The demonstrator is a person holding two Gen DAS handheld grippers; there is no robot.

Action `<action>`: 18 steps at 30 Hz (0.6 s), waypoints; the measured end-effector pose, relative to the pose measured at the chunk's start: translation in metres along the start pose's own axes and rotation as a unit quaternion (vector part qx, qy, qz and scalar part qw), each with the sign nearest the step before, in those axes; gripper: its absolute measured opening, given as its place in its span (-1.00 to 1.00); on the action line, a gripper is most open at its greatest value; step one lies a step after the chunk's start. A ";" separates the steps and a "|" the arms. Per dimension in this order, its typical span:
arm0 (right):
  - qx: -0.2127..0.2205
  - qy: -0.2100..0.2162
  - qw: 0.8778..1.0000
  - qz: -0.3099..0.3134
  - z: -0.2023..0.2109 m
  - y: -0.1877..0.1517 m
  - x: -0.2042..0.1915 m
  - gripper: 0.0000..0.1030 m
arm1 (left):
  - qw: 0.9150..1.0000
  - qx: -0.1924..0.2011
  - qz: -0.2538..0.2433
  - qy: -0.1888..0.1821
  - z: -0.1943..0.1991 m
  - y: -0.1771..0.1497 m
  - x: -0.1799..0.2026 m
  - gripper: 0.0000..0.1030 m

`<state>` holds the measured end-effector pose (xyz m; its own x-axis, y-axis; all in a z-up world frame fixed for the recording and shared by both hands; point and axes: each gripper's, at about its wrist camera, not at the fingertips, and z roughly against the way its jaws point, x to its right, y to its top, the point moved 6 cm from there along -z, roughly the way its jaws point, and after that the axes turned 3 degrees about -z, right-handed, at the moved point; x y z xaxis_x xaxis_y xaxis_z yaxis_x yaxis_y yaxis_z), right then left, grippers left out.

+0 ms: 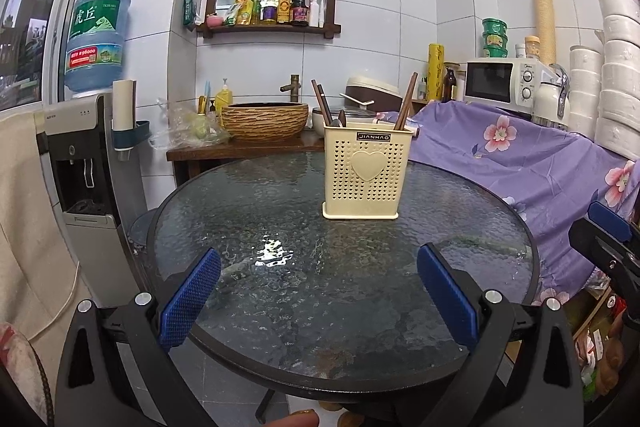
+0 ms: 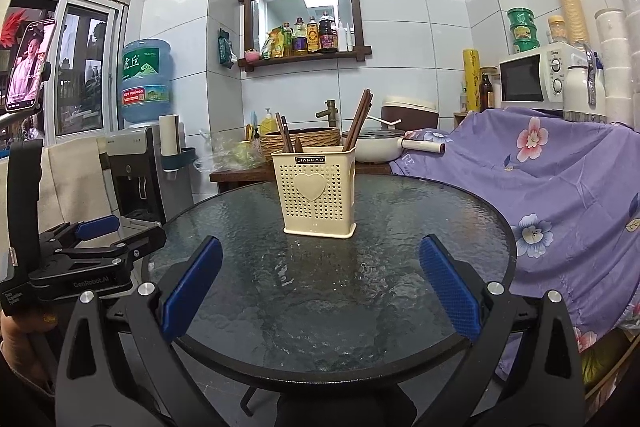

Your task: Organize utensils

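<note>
Both claws hang wide apart and empty over the glass surface (image 1: 280, 307), left claw (image 1: 318, 291) and right claw (image 2: 320, 287). The cream holder (image 2: 318, 193) stands upright mid-surface, holding chopsticks (image 2: 358, 121) and what may be spoons (image 1: 340, 119).

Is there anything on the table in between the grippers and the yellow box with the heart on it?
Nothing visible. Both the left gripper and the right gripper are open, holding nothing, and only bare glass table lies between them and the utensil holder, which has chopsticks standing in it.

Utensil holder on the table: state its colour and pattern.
Utensil holder: cream, perforated with small holes, heart on front; clearest in left wrist view.
</note>
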<state>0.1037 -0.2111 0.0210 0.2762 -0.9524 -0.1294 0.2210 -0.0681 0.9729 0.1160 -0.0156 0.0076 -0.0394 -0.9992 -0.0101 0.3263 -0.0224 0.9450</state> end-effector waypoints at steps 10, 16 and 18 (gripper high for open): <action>-0.003 0.002 1.000 0.002 -0.001 -0.002 -0.002 0.89 | 1.000 -0.001 0.000 0.000 0.000 0.001 0.000 0.88; -0.003 0.001 1.000 0.004 -0.001 -0.002 -0.002 0.89 | 1.000 -0.001 0.000 0.002 0.000 0.000 0.000 0.88; -0.004 0.002 1.000 0.004 -0.001 -0.002 -0.003 0.89 | 1.000 -0.002 0.000 0.003 0.000 0.000 0.000 0.88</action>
<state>0.1037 -0.2081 0.0190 0.2809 -0.9520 -0.1221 0.2260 -0.0580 0.9724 0.1158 -0.0160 0.0079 -0.0346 -0.9993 -0.0118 0.3292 -0.0226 0.9440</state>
